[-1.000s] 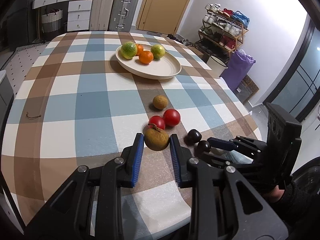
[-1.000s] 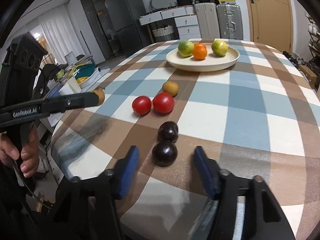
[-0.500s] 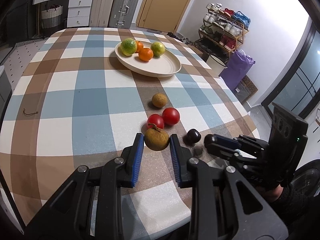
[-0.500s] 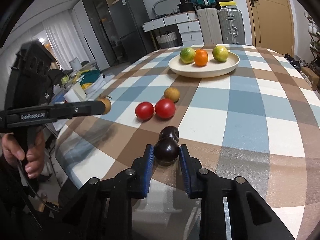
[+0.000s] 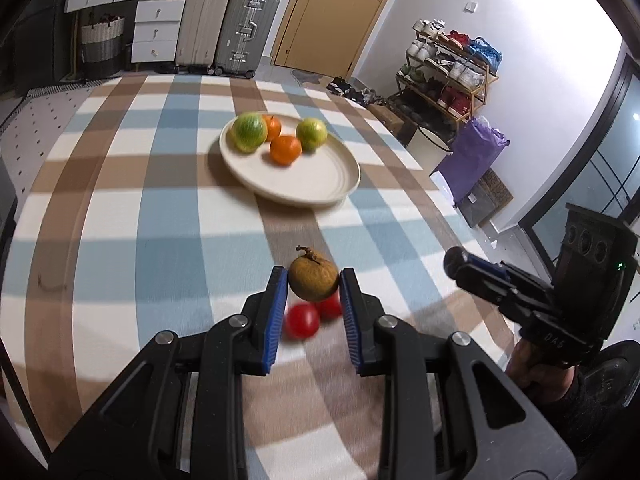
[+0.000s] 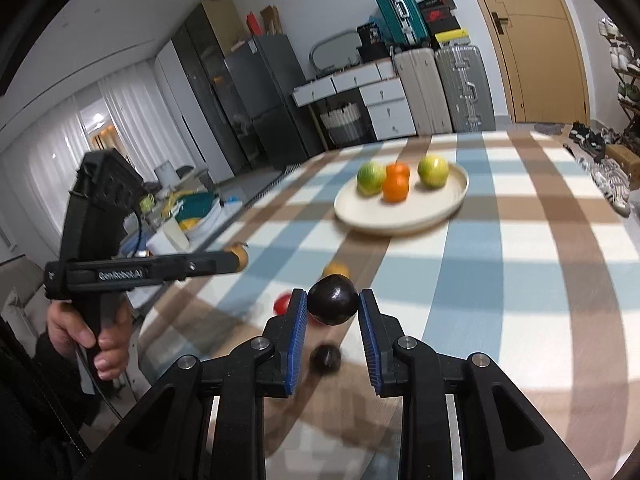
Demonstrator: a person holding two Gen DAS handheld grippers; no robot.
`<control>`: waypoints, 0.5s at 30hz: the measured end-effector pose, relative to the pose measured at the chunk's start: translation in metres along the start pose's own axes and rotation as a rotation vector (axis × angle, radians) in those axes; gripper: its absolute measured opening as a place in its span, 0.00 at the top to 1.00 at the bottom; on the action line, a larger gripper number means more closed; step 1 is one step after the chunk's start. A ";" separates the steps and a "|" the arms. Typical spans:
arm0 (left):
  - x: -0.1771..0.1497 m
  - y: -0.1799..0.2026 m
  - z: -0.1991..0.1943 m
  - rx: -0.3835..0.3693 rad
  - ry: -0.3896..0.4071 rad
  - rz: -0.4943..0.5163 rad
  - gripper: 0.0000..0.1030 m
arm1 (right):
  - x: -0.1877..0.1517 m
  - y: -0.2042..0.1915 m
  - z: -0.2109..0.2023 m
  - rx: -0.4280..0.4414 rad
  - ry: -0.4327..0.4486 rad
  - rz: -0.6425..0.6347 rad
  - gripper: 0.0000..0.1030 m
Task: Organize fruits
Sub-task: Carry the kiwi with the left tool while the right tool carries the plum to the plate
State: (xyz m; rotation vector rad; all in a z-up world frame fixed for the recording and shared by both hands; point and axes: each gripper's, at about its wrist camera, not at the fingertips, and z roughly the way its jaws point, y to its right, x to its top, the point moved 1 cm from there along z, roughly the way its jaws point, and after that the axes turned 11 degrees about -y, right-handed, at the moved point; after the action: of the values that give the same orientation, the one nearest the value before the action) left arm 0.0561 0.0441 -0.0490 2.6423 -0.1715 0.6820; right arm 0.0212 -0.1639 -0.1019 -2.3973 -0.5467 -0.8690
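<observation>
Carrying one fruit in each claw, the person is now bringing both pieces toward the plate (image 5: 320, 196) at the far side of the bench (image 5: 120, 208). The left claw (image 5: 313, 288) is clenched on a brown fruit (image 5: 313, 276) with a small stem, and this fruit is hanging clear above the checked cloth, over two tomatoes (image 5: 303, 321) that are lying under it. A second ago it was sitting low beside those tomatoes, so it is lifted now. The right claw (image 6: 333, 306) was wide around a plum (image 6: 333, 305) a moment ago; now it is gripping that dark plum and holding it up in the air, while the second plum (image 6: 326, 357) is lying on the bench below. On the plate, two green fruits and some oranges (image 6: 396, 188) are already lying. I am judging that both picks are done and the carrying is starting; four fruits are waiting on the bench.
</observation>
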 end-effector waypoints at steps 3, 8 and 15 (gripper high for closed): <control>0.024 0.006 0.003 -0.001 0.004 0.019 0.77 | 0.021 0.009 -0.002 0.009 0.014 -0.002 0.74; 0.062 0.011 0.015 -0.005 -0.001 0.029 0.77 | 0.050 0.021 0.001 0.006 0.029 -0.015 0.74; 0.108 0.010 0.038 0.007 -0.024 0.022 0.77 | 0.089 0.039 0.018 0.010 0.021 -0.023 0.74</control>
State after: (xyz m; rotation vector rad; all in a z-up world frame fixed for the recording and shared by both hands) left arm 0.1651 0.0176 -0.0237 2.6594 -0.2052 0.6593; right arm 0.1135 -0.1666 -0.0665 -2.3750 -0.5707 -0.8979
